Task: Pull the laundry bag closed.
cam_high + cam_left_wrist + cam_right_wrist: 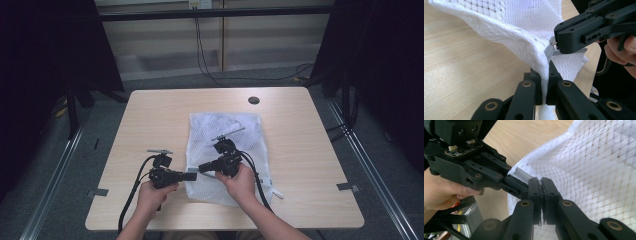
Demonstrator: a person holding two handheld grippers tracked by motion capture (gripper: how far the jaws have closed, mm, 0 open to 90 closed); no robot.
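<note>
While both hands hold steady, left gripper (544, 100) jaws pinching white mesh bag (227, 132), right gripper (541, 202) jaws clamped on its zipper pull.

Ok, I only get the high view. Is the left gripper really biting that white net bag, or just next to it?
Observer: Biting it. The left gripper has its jaws shut on a raised fold of the white mesh bag.
Operator: And the other one?
Observer: The right gripper has its jaws shut too, tips against a small grey tab at the bag's edge. I can't tell whether they pinch it.
Operator: Is the bag off the table?
Observer: Just that edge. The table shows bare beside the fold.
</note>
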